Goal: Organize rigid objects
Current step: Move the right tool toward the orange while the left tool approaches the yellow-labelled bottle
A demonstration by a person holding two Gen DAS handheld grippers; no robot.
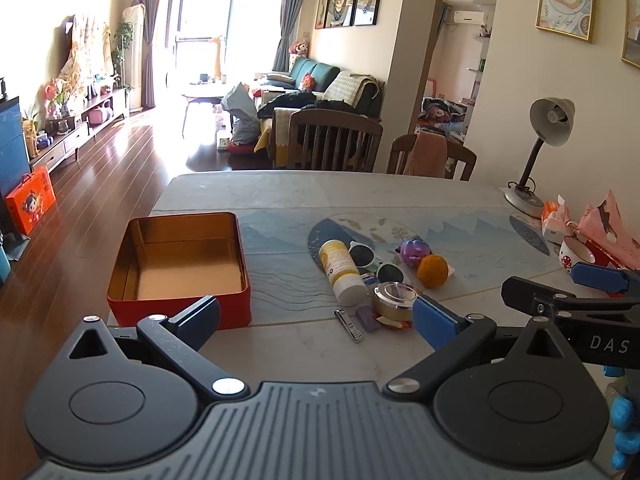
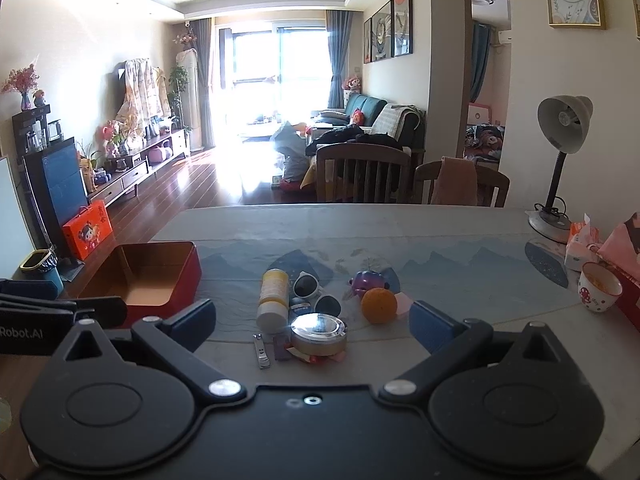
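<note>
An empty red tin box (image 1: 180,268) (image 2: 150,278) with a gold inside stands open at the table's left. A cluster lies to its right: a yellow bottle with a white cap (image 1: 342,270) (image 2: 273,298), white sunglasses (image 1: 374,260) (image 2: 316,292), a purple toy (image 1: 416,251) (image 2: 368,282), an orange (image 1: 433,271) (image 2: 379,306), a round metal tin (image 1: 394,300) (image 2: 319,334) and a nail clipper (image 1: 349,325) (image 2: 261,351). My left gripper (image 1: 316,316) is open, low before the box and the cluster. My right gripper (image 2: 312,326) is open around the round tin, apart from it.
A desk lamp (image 1: 540,148) (image 2: 560,160), tissue packs (image 2: 582,246), a mushroom-print cup (image 2: 600,286) and pink packaging (image 1: 608,228) crowd the table's right side. Wooden chairs (image 2: 362,174) stand behind the far edge. The table's left edge drops to the wooden floor beside the box.
</note>
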